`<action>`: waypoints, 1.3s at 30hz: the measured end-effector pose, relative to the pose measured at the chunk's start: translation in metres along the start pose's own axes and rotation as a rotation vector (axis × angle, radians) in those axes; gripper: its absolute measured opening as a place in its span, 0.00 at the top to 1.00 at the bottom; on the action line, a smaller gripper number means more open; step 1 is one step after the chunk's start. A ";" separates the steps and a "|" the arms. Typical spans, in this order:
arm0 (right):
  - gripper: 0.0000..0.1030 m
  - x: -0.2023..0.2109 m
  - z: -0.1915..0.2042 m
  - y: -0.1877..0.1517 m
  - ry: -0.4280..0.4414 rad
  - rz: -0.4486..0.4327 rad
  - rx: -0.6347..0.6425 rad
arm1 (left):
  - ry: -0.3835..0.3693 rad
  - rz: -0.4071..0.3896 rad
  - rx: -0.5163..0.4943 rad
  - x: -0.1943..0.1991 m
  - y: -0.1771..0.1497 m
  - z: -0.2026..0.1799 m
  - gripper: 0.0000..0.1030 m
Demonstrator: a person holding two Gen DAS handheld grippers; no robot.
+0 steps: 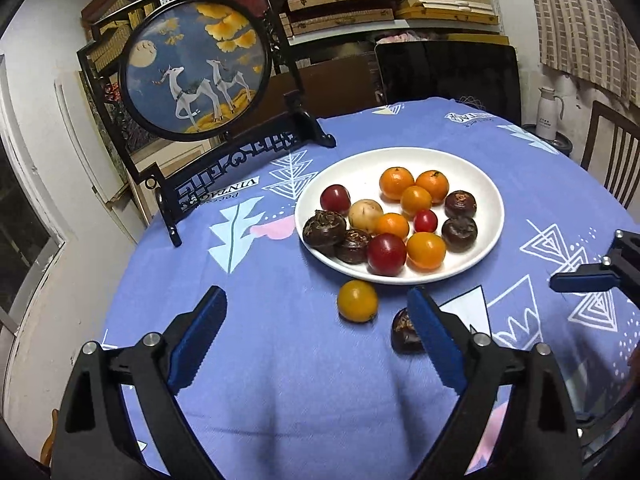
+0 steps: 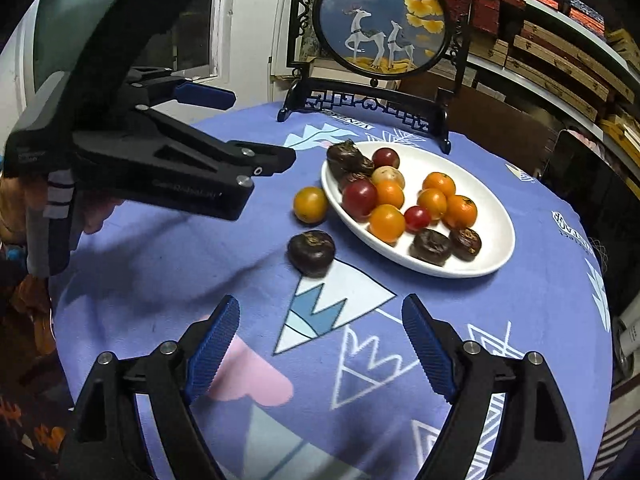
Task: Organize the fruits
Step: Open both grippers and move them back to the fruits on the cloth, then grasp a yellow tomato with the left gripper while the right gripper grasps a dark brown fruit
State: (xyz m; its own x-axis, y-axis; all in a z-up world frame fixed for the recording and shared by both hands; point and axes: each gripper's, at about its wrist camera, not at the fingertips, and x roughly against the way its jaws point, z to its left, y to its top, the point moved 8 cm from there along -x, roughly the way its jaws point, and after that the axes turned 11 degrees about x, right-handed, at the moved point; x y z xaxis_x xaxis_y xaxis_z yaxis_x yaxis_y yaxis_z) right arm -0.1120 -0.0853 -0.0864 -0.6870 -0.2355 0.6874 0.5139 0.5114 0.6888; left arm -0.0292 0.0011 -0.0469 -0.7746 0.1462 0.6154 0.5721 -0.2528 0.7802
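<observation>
You're holding both grippers, left gripper (image 1: 316,312) & right gripper (image 2: 320,320), w/ jaws open, empty. Yellow tomato (image 1: 357,301) & dark chestnut (image 2: 311,253) are sitting on bench at plate's (image 1: 360,168) 6 o'clock, likely awaiting pickup.

A round deer screen (image 1: 196,66) in a black stand is set at the far edge of the tabletop (image 1: 280,360), which is covered by a blue patterned cloth. Stacked boxes (image 1: 340,0) are shelved behind, and a white jug (image 1: 549,114) is seen beside a chair (image 1: 614,160).
</observation>
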 end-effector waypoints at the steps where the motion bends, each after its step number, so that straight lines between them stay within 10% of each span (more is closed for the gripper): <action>1: 0.19 -0.003 0.000 0.001 0.004 0.002 -0.012 | 0.000 -0.003 0.001 0.002 -0.001 0.002 0.13; 17: 0.19 -0.089 -0.002 0.013 0.069 0.165 -0.173 | 0.088 0.078 0.103 -0.018 -0.036 0.081 0.12; 19: 0.61 -0.095 0.004 0.014 0.088 0.178 -0.137 | 0.077 0.085 0.092 -0.021 -0.037 0.077 0.12; 30: 0.88 -0.030 -0.021 -0.010 0.092 0.109 -0.123 | -0.047 0.117 -0.024 -0.055 -0.030 0.006 0.12; 33: 0.83 -0.026 -0.020 -0.021 0.129 0.132 -0.112 | -0.059 0.144 -0.035 -0.074 -0.030 -0.009 0.12; 36: 0.33 -0.030 -0.019 -0.019 0.109 0.108 -0.109 | -0.075 0.166 -0.020 -0.087 -0.029 -0.013 0.12; 39: 0.33 -0.038 -0.018 -0.009 0.117 0.092 -0.112 | -0.073 0.204 0.001 -0.102 -0.029 -0.015 0.22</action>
State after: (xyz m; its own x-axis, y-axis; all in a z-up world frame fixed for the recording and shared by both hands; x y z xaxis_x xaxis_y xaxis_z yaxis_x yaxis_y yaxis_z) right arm -0.0812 -0.0960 -0.1148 -0.5734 -0.2895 0.7664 0.6304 0.4416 0.6384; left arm 0.0293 -0.0206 -0.1335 -0.6212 0.1605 0.7671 0.7154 -0.2835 0.6386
